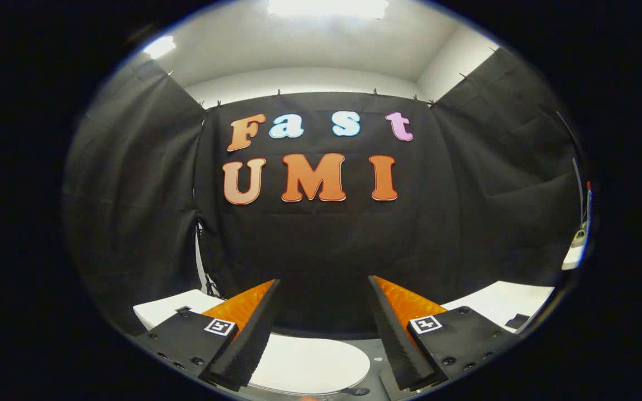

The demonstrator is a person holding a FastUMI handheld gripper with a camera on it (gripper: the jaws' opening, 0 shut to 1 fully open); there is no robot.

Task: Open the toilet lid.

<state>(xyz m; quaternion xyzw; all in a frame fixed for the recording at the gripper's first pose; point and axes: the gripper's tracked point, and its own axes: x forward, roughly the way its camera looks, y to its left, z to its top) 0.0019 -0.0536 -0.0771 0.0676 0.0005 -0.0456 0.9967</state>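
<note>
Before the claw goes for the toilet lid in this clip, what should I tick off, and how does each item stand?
1. Toilet lid closed, lying flat: ok.
2. Claw open, nothing between its fingers: ok.
3. Lid within the fingers' span: ok, it lies below and between them.
4. Fingers touching the lid: not ok, they sit above it.
5. Front edge of the lid reachable for lifting: cannot tell, the near rim runs under the fingers.
6. Room behind for the lid to swing up: cannot tell, the hinge and the black cloth wall behind it are hard to separate.
</note>
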